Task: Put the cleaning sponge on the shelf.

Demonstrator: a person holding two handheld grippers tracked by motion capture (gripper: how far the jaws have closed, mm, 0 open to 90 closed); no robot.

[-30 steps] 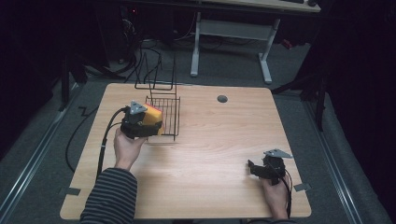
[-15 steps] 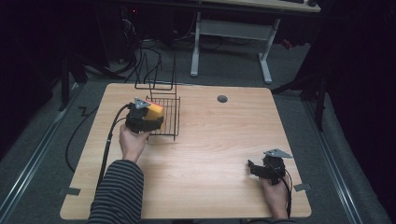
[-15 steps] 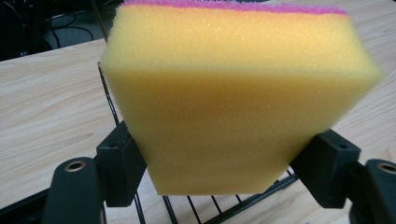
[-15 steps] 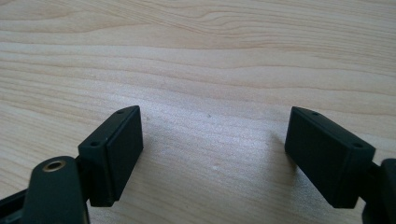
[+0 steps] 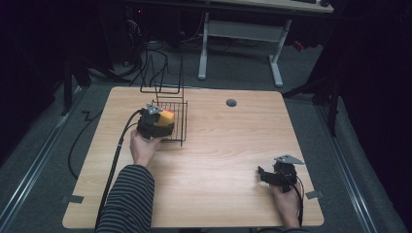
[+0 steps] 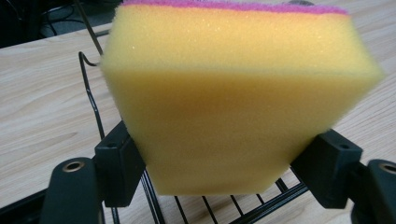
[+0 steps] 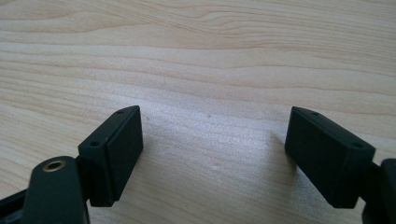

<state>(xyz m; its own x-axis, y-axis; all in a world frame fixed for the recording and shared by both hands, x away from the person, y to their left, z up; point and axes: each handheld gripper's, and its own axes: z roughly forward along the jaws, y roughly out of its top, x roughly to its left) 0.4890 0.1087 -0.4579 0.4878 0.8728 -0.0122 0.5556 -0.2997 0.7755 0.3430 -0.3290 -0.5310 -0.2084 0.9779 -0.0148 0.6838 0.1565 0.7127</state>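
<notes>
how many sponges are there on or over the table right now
1. The yellow sponge with a pink top layer sits clamped in the left gripper over the black wire rack; none other visible.

Left tool (image 5: 163, 121) clamped, jaws easing; right tool (image 7: 212, 156) gapes.

The sponge (image 6: 238, 98) you hold is soft yellow foam with a fine, open-pored, matt face and a rougher purple scouring layer along its far edge. Your gripper pads (image 6: 119, 170) look like hard black plastic, matt and smooth, and the wire basket (image 5: 171, 121) beneath is thin black-coated metal rod with a slight sheen. The table (image 7: 210, 60) under your right gripper (image 7: 212, 154) is pale wood-grain laminate, smooth with a low satin finish.
</notes>
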